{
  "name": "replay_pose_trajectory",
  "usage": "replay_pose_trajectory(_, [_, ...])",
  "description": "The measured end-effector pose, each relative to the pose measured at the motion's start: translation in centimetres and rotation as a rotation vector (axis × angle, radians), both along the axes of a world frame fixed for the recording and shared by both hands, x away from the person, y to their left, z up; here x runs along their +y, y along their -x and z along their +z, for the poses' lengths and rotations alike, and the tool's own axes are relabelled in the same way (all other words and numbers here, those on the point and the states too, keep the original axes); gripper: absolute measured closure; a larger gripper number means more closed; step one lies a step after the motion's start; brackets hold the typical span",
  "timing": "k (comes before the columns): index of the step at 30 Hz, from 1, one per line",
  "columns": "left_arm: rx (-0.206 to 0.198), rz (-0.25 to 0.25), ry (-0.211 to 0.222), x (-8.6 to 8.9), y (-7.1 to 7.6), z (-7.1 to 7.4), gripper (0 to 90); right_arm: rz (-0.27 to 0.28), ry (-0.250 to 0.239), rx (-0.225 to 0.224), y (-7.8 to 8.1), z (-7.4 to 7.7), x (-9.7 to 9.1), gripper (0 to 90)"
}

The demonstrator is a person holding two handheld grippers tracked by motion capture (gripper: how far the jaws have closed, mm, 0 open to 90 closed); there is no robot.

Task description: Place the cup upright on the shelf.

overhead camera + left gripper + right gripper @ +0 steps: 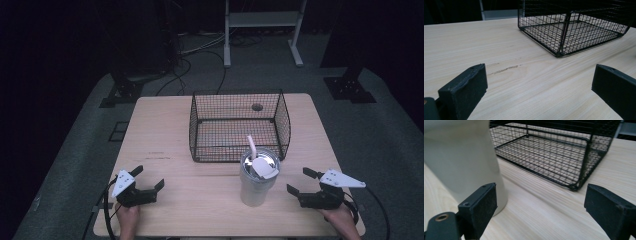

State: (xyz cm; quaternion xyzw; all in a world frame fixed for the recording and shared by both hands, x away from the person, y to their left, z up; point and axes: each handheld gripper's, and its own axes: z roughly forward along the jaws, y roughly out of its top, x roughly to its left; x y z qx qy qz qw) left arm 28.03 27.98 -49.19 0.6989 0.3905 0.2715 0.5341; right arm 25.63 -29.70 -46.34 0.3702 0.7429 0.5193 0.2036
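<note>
Your right gripper (303, 181) sits low over the near right part of the table (165, 130), jaws spread wide with nothing between them, and the tumbler (256, 181) stands just to its left, near but not touching. In the right gripper view the pale wall of the cup rises at the left edge, just beyond your left-hand jaw, so it lies off the line of your grip rather than centred in it. The tumbler is upright, its long axis vertical, with a lid and a white straw (251, 146) leaning out of the top; it stands just in front of the near wall of the black wire basket (239, 125), close to it, though whether they touch cannot be told. Your left gripper (148, 179) rests over the near left part of the table, jaws likewise apart and empty, looking toward the basket's near corner, with the cup well off to its right. The right hand is clearly the nearer one, so the reach looks like yours to make from that side: swing the jaws leftward to straddle the cup's body across its width. Clamp below the lid, since a high grip on a tall cup could tip it toward the basket.
</note>
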Motion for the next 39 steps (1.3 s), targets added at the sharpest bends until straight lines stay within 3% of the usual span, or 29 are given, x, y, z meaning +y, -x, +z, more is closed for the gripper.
replay_pose_trajectory(19, [-0.002,0.000,0.005,0.0,0.0,0.0,0.0,0.125,0.016,-0.030,1.0,1.6,2.7,7.1])
replay_pose_trajectory(39, [-0.002,0.000,0.004,0.0,0.0,0.0,0.0,0.217,0.031,-0.035,1.3,1.6,5.7,2.9])
